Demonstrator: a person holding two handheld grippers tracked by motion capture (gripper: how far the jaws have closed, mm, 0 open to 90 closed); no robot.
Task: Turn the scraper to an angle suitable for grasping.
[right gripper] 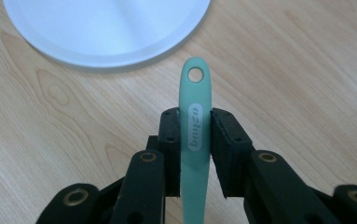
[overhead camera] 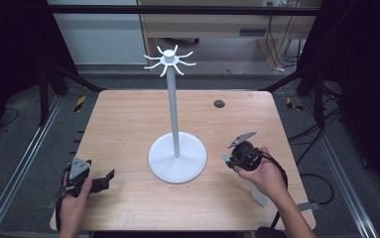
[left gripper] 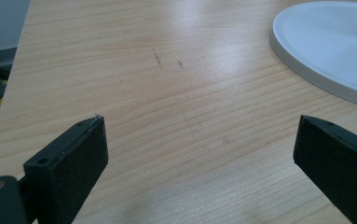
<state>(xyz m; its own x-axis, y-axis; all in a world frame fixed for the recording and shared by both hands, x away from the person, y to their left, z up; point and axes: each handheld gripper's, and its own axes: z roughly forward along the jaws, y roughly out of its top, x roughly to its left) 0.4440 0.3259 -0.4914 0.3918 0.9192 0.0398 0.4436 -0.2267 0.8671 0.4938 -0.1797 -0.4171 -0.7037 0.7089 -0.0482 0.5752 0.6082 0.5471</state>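
Your right gripper (right gripper: 195, 116) has its jaws squeezed on a thin green handle (right gripper: 195, 135). The handle sticks out past the jaw tips, and it has a small round hole near its end. There is a pale oval label with letters on it, right between the two jaws. In the high view your right gripper (overhead camera: 232, 157) sits at the right side of the table (overhead camera: 128, 124), near the white stand (overhead camera: 176, 158), and the green handle (overhead camera: 225, 158) pokes out toward the stand's round base. The rest of the green thing is hidden by your right hand (overhead camera: 266, 176), so you cannot tell what kind of tool it is.

The white stand has a big flat round base, a tall thin pole, and little curved hooks in a ring at the top. It stands upright in the middle of the table.

Your left gripper (overhead camera: 105, 177) is at the near left part of the table, well apart from the stand. Its jaws are wide apart and hold nothing; in the left gripper view you see bare wood between them (left gripper: 199, 154). The edge of the stand's base (left gripper: 325, 46) shows at the top right there.
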